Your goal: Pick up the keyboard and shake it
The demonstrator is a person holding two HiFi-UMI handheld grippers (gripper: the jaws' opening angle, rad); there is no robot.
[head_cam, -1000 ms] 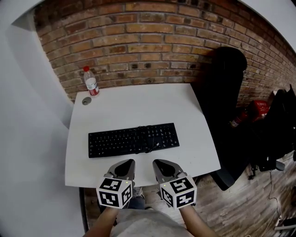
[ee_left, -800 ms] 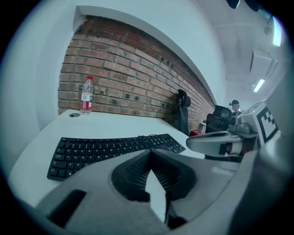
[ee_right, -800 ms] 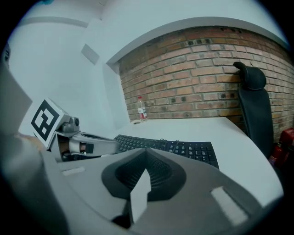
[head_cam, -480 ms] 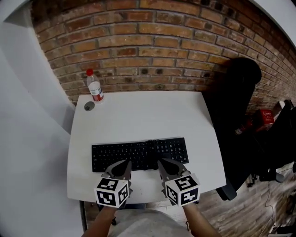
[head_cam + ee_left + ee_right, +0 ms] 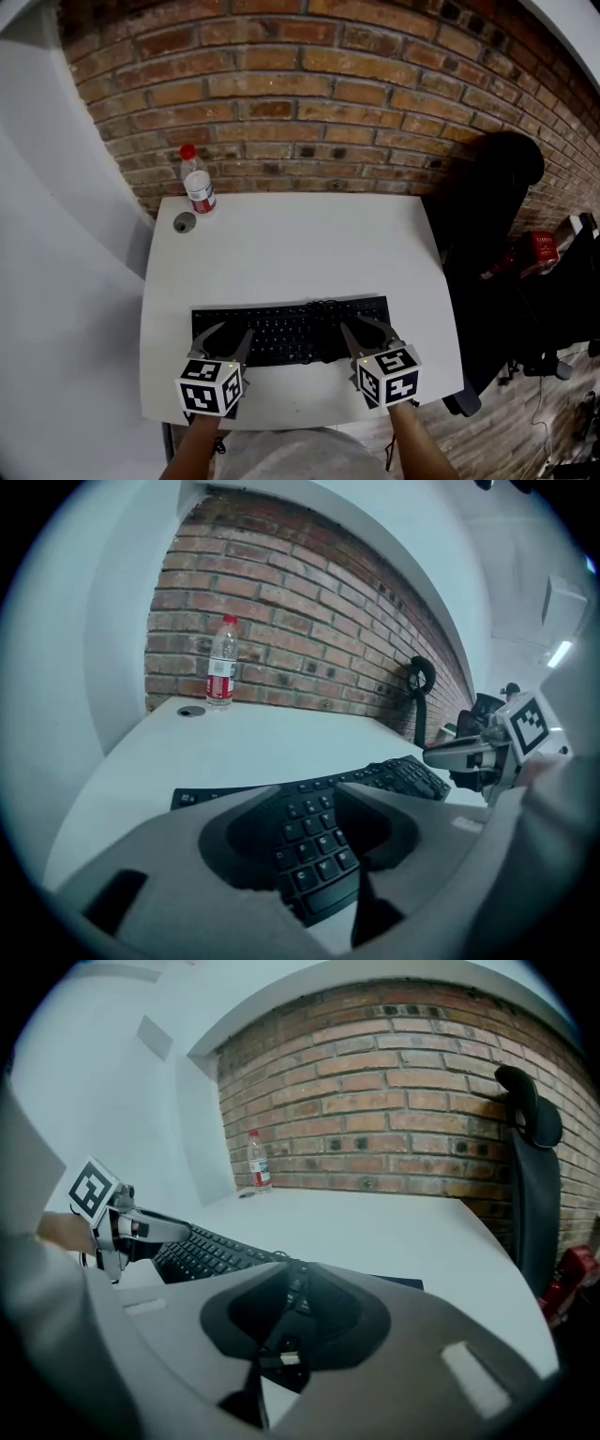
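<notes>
A black keyboard (image 5: pixel 291 330) lies flat on the white table (image 5: pixel 300 234) near its front edge, with its cable coiled on top (image 5: pixel 317 306). My left gripper (image 5: pixel 227 336) hangs over the keyboard's left half, its jaws having just been opening. Keys (image 5: pixel 314 841) show in the gap of the left gripper (image 5: pixel 314 797), untouched by the pads. My right gripper (image 5: pixel 368 330) is over the right end and has also just been opening, by a narrower gap. Through the right gripper (image 5: pixel 295 1277) I see keys and the cable's plug (image 5: pixel 284 1357). Neither gripper presses on the keyboard (image 5: pixel 202 1251).
A water bottle (image 5: pixel 197 183) with a red cap stands at the table's far left corner beside a small round grey disc (image 5: pixel 185 222). A brick wall runs behind. A black chair (image 5: pixel 497 216) and a red object (image 5: pixel 542 251) stand to the right of the table.
Both grippers have moved forward from the table's front edge to over the keyboard and spread further apart. Their jaws, shut before, now stand apart.
</notes>
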